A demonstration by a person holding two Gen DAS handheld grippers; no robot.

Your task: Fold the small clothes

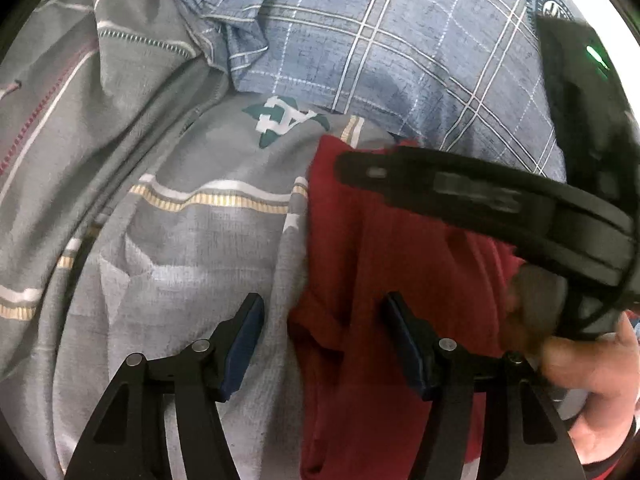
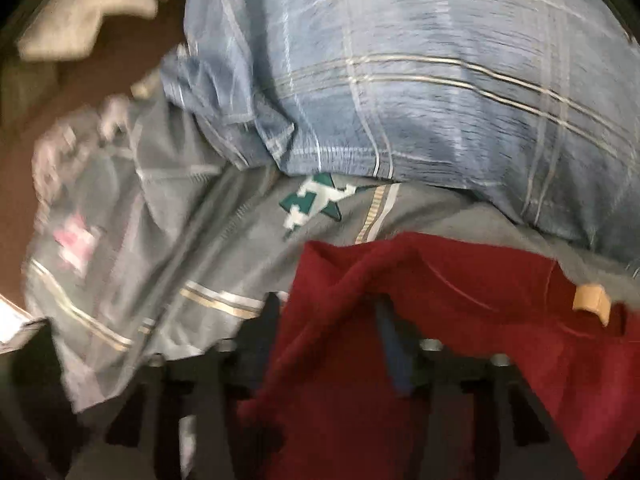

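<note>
Left gripper (image 1: 322,344) open over red garment (image 1: 380,280) — grey striped sheet (image 1: 192,248) beneath.

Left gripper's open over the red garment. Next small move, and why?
Probably ease the left gripper forward and shut it on the red garment: its fingers stand open astride the garment's left edge on the grey bedsheet. The right gripper is draped in red cloth, its grip unclear through blur.

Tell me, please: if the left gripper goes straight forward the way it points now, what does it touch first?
Most likely the edge of the red garment, where it lies on the grey striped sheet. The open left gripper straddles that border. Depth is unclear, so the sheet could come first.
</note>
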